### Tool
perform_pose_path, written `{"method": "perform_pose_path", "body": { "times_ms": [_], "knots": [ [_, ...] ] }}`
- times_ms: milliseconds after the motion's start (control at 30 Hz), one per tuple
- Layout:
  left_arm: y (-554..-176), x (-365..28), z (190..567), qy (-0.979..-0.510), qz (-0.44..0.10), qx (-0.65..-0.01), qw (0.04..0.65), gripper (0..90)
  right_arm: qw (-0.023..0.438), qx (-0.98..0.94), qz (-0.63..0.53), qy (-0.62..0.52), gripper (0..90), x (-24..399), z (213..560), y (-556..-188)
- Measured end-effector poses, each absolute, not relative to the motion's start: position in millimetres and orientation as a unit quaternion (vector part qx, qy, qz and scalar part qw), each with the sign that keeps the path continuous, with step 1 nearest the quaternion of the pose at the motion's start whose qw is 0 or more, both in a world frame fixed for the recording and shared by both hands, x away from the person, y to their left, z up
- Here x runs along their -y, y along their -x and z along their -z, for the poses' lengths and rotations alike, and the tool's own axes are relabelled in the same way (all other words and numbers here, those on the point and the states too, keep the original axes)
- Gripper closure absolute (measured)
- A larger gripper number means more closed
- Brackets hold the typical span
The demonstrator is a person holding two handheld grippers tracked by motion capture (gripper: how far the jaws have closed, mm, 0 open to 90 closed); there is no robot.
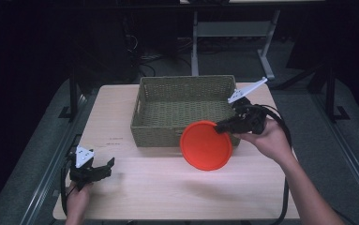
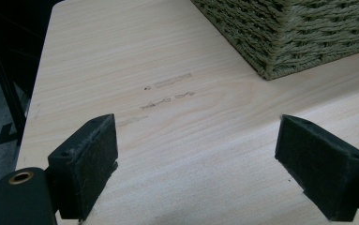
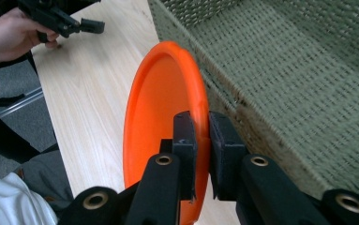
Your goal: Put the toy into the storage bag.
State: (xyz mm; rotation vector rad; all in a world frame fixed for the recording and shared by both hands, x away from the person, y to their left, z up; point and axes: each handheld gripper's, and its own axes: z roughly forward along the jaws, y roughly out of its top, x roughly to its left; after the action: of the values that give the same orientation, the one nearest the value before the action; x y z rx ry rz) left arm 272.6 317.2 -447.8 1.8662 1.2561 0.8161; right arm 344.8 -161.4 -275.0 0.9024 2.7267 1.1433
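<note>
round orange plate [image 1: 205,145], shallow raised rim, pinched between right gripper [image 1: 225,125] fingers; left gripper [image 1: 103,168] fingers wide

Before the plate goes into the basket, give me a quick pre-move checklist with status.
1. Right gripper shut on the plate rim: ok, pads clamp both sides of the rim.
2. Plate off the table: ok, held tilted at the basket front wall.
3. Plate above the basket rim: not ok, its lower edge hangs below the front wall's top.
4. Basket free inside: ok, woven bottom shows bare.
5. Left gripper out of the path: ok, open, near the table's left front corner.
6. Grip firm enough for the lift: cannot tell.
</note>
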Motion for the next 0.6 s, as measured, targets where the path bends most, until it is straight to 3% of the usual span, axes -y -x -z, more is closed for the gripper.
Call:
{"method": "perform_pose_path", "body": {
  "times_ms": [600],
  "knots": [
    [-274,-320,448,-0.721,-0.317,-0.493,0.370,12.8,0.036,-0.875,-0.372,-0.308,81.9,161,248,-374]
  ]
}}
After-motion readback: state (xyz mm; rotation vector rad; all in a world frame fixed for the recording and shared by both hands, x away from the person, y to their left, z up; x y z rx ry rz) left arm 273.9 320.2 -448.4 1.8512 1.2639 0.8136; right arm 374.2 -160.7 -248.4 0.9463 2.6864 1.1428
